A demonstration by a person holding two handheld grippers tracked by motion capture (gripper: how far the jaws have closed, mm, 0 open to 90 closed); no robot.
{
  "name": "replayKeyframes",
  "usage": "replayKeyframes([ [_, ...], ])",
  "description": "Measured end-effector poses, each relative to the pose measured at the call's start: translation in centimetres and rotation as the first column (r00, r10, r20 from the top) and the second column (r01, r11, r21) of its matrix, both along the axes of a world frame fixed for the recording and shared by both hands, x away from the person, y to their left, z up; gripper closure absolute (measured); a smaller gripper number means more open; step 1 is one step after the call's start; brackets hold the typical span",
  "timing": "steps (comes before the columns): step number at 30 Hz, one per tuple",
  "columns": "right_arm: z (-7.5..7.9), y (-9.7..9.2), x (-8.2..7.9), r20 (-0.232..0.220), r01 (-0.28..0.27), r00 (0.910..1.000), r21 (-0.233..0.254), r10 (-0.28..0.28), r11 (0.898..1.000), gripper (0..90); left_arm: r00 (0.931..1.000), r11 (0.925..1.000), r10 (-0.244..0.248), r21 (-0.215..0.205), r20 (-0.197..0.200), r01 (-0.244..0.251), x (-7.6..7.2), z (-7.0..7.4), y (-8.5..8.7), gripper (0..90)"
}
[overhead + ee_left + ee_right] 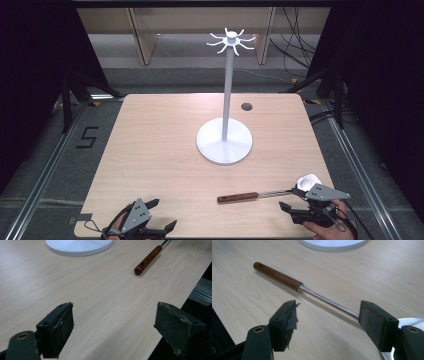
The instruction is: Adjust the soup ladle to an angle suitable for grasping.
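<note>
Nearest the person, at about seven o'clock on the pale wooden table (160,150), the left gripper (159,216) hovers with its two black jaws spread wide and nothing between them; its own camera confirms bare wood in the gap. At five o'clock the right gripper (292,209) sits beside the long-handled metal ladle with a reddish-brown wooden grip (238,197), jaws likewise apart and pressing on nothing. From above, the ladle lies flat, handle toward nine o'clock, its shiny bowl (306,182) partly under the gripper's grey plate. The right gripper view adds what the high view cannot: the thin steel shaft (329,301) runs behind the right-hand pad, and the worn foam facing on the left-hand pad is torn. Farther off, near the table's centre, stands a tall white stand with a round base (224,142) and a crown of curved hooks (231,41). Beyond, grey floor, black curtains and loose cables surround the table.
</note>
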State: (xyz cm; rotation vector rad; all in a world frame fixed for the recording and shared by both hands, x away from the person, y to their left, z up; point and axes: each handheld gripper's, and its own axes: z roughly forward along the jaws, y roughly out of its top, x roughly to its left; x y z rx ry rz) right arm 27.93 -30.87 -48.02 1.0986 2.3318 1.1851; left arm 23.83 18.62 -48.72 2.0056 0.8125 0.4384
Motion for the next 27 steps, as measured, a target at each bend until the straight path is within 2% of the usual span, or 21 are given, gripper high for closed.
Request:
replayKeyframes([
  [1, 0.0, 0.0, 0.0, 0.012, 0.007, 0.9999, -0.01, -0.007, 1.0, 31.6, 1.0, 0.9996, 0.003, -0.029, -0.004, -0.003, -0.1, 0.0, -0.1, 14.8],
  [2, 0.1, 0.1, -0.1, 0.005, 0.016, 0.9999, -0.005, -0.016, 1.0, 31.6, 1.0, 0.9998, -0.001, -0.021, -0.001, 0.001, 0.0, 0.0, -0.1, 14.8],
  [4, 0.0, 0.1, -0.1, -0.002, -0.003, 1.0, -0.004, 0.003, 1.0, 31.5, 1.0, 0.9992, 0.005, -0.039, -0.001, -0.005, -0.1, -0.1, -0.2, 14.8],
  [5, 0.0, 0.2, -0.3, -0.019, 0.016, 0.9997, -0.002, -0.016, 1.0, 31.5, 1.0, 0.9994, 0.003, -0.036, -0.001, -0.003, -0.1, -0.1, -0.2, 14.8],
  [6, 0.0, 0.0, 0.0, 0.015, -0.002, 0.9999, -0.02, 0.003, 1.0, 31.5, 1.0, 0.9998, -0.003, -0.018, 0.0, 0.003, 0.0, 0.0, 0.0, 14.8],
  [8, -0.1, 0.1, 0.0, -0.002, -0.016, 0.9999, -0.005, 0.016, 1.0, 31.5, 1.0, 0.9998, -0.003, -0.019, -0.003, 0.003, 0.0, 0.1, 0.0, 14.8],
  [9, 0.0, 0.1, 0.0, -0.011, -0.015, 0.9998, -0.019, 0.014, 1.0, 31.5, 1.0, 0.9998, -0.002, -0.019, 0.001, 0.002, 0.0, 0.0, 0.0, 14.8],
  [13, -0.1, 0.3, -0.1, -0.009, -0.004, 1.0, -0.014, 0.003, 1.0, 31.3, 1.0, 0.9998, -0.004, -0.018, -0.003, 0.004, 0.0, 0.1, 0.0, 14.8],
  [15, -0.1, 0.3, 0.1, 0.007, -0.019, 0.9998, -0.035, 0.019, 0.999, 31.3, 1.0, 0.9998, -0.001, -0.021, -0.001, 0.001, -0.1, 0.0, -0.1, 14.8],
  [16, -0.1, 0.5, -0.1, -0.013, -0.007, 0.9999, -0.021, 0.007, 1.0, 31.3, 1.0, 0.9998, -0.001, -0.021, -0.001, 0.001, -0.1, 0.0, -0.1, 14.8],
  [18, -0.2, 0.6, 0.1, 0.001, -0.034, 0.9994, -0.03, 0.034, 0.999, 31.3, 1.0, 0.9998, 0.0, -0.021, 0.002, 0.0, 0.0, 0.0, 0.0, 14.8],
  [20, -0.2, 0.8, 0.1, -0.001, -0.037, 0.9993, -0.037, 0.037, 0.999, 31.3, 1.0, 0.9998, -0.001, -0.019, 0.0, 0.001, 0.0, 0.0, -0.1, 14.8],
  [21, -0.1, 0.9, 0.1, -0.004, -0.041, 0.9992, -0.042, 0.041, 0.998, 31.4, 1.0, 0.9993, 0.005, -0.037, 0.0, -0.005, -0.1, -0.1, -0.2, 14.8],
  [22, 0.0, 1.2, -0.1, -0.002, -0.026, 0.9997, -0.032, 0.026, 0.999, 31.8, 1.0, 0.9993, 0.005, -0.037, 0.001, -0.005, 0.0, -0.1, -0.2, 14.8],
  [23, 0.2, 1.2, 0.1, 0.032, -0.049, 0.9982, -0.044, 0.05, 0.998, 31.9, 1.0, 0.9998, 0.0, -0.02, 0.001, 0.0, 0.0, 0.0, -0.1, 14.8],
  [24, 0.5, 1.2, 0.0, 0.039, -0.049, 0.998, -0.04, 0.05, 0.998, 31.8, 1.0, 0.9998, -0.002, -0.018, 0.001, 0.002, 0.0, 0.0, -0.1, 14.8],
  [25, 0.6, 1.5, -0.2, 0.014, -0.037, 0.9992, -0.019, 0.037, 0.999, 31.8, 1.0, 0.9995, 0.004, -0.033, 0.003, -0.004, 0.0, -0.1, -0.2, 14.8],
  [26, 0.7, 1.5, 0.0, 0.039, -0.056, 0.9976, -0.025, 0.057, 0.998, 31.7, 1.0, 1.0, -0.001, -0.001, 0.006, 0.001, 0.0, 0.0, 0.0, 14.7],
  [27, 0.7, 1.7, 0.1, 0.036, -0.065, 0.9971, -0.037, 0.067, 0.997, 31.8, 1.0, 0.9997, 0.006, -0.022, -0.004, -0.006, -0.1, 0.0, -0.1, 14.8],
])
